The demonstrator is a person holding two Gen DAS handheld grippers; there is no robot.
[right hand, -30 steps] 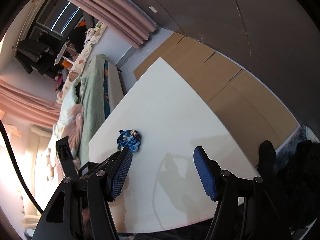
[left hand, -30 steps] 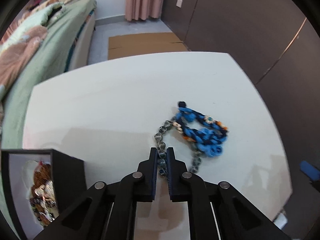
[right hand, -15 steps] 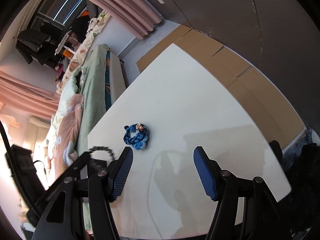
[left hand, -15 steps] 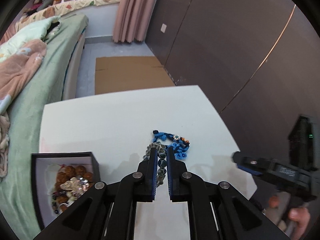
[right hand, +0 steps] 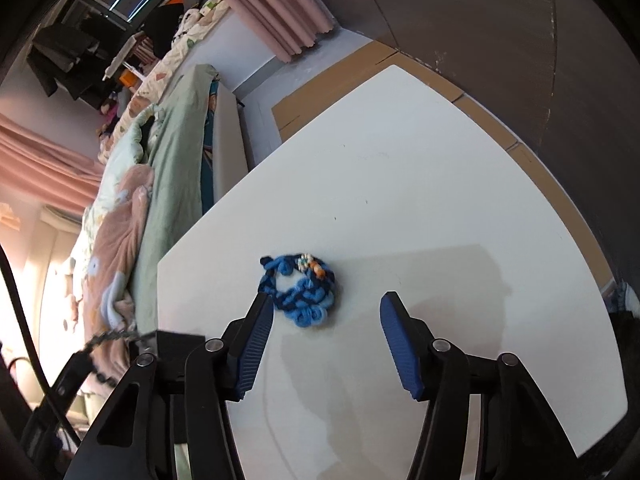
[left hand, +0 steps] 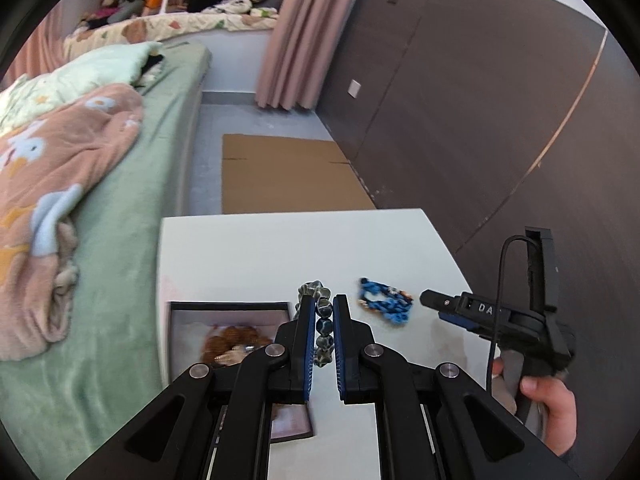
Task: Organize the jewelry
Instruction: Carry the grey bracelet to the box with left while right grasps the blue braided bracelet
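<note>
My left gripper (left hand: 323,304) is shut on a grey-green beaded bracelet (left hand: 323,322) and holds it in the air above the white table (left hand: 248,256). A black jewelry box (left hand: 232,332) with brown beads inside sits below it to the left. A blue braided bracelet (left hand: 384,303) lies on the table to the right; it also shows in the right wrist view (right hand: 298,290). My right gripper (right hand: 326,318) is open and empty, just in front of the blue bracelet; it shows in the left wrist view (left hand: 448,308). The beaded bracelet (right hand: 112,336) dangles at the left of the right wrist view.
A bed with green and pink blankets (left hand: 80,168) runs along the table's left side. Flat cardboard (left hand: 288,176) lies on the floor beyond the table. A dark wall panel (left hand: 480,120) stands at the right. The table's right edge (right hand: 580,264) curves near the wall.
My left gripper has lifted the beaded bracelet off the table and drawn back left, toward the jewelry box. My right gripper has moved closer to the blue bracelet.
</note>
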